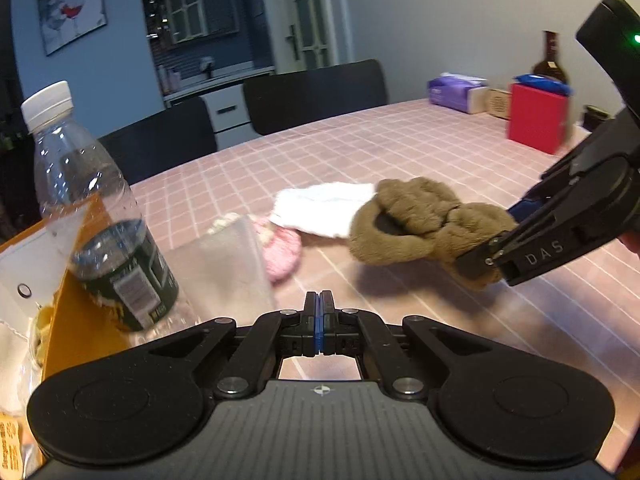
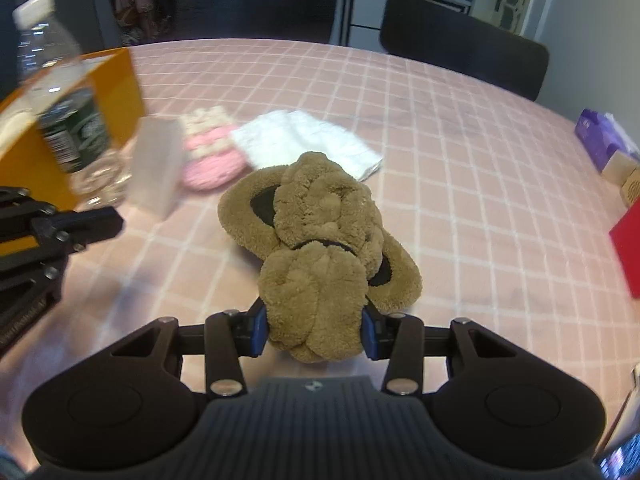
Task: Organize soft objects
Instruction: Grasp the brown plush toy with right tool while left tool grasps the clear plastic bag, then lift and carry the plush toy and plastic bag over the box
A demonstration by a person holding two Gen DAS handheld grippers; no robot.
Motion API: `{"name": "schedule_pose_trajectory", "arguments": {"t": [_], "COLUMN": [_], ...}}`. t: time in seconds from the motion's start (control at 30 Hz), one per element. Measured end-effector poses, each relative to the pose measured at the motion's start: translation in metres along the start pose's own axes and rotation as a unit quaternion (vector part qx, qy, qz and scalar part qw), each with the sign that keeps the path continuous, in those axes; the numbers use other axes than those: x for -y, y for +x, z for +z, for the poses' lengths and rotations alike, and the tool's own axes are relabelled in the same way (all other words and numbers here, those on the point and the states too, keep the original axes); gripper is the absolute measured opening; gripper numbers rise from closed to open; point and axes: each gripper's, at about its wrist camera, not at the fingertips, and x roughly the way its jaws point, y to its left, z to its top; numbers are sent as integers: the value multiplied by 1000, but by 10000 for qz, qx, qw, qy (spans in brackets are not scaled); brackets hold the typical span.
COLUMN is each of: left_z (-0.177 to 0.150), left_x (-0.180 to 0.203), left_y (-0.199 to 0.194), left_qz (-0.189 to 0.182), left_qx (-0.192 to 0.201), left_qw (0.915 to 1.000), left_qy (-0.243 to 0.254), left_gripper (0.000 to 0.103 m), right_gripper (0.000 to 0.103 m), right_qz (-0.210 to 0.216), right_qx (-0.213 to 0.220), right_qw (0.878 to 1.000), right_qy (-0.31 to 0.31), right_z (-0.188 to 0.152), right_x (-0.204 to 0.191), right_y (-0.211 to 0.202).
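Observation:
A pair of brown plush slippers [image 2: 320,220] with black insoles lies bundled on the pink checked tablecloth [image 2: 460,168]. My right gripper [image 2: 316,332] is shut on their near end, the blue pads pressing into the fur from both sides. From the left wrist view the brown slippers [image 1: 420,216] hang from the right gripper [image 1: 480,256], with a shadow under them. My left gripper [image 1: 320,320] is shut with nothing in it, to the left of the slippers [image 2: 114,220]. Behind them lie a white cloth [image 2: 304,140] and a pink knitted item [image 2: 212,160].
A clear water bottle [image 1: 92,208], an orange box [image 1: 76,320] and a frosted plastic container [image 1: 228,264] stand at the left. A red box [image 1: 536,116], purple tissue pack [image 1: 452,92] and dark bottle [image 1: 550,60] stand far right. Black chairs [image 2: 460,44] line the far edge.

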Motion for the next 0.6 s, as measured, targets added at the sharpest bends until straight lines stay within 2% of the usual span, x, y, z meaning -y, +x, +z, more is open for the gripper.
{"name": "schedule_pose_trajectory", "arguments": {"t": [0.2, 0.33, 0.4, 0.43, 0.47, 0.5, 0.53, 0.57, 0.6], "left_z": [-25, -36, -36, -34, -30, -28, -26, -24, -19], "left_x": [-4, -6, -5, -3, -3, -3, -6, -9, -10], "left_y": [-23, -27, -23, -21, -18, -15, -12, -7, 0], "left_qz": [-156, -48, 91, 192, 315, 420, 476, 507, 548], "left_qx": [7, -15, 11, 49, 102, 174, 245, 312, 354], "left_qw": [9997, 9997, 9999, 9998, 9994, 9989, 9986, 9982, 9979], "left_qy": [-195, -236, -95, 22, 87, 89, 50, 14, 29], "left_gripper": [0, 0, 4, 12, 28, 37, 54, 59, 59], "right_gripper": [44, 44, 44, 44, 44, 44, 44, 44, 44], "right_qz": [314, 423, 361, 288, 191, 100, 44, 7, -41], "right_qx": [-78, -116, -101, -55, 1, 57, 100, 128, 153], "right_qw": [9995, 9990, 9992, 9993, 9995, 9997, 9997, 9998, 9998], "right_qy": [57, -54, -169, -211, -235, -233, -199, -149, -87], "right_z": [-25, -33, -32, -31, -30, -29, -27, -23, -20], "right_x": [-13, -26, -30, -31, -30, -29, -26, -22, -17], "right_y": [-17, -20, -18, -17, -17, -16, -17, -16, -15]}}
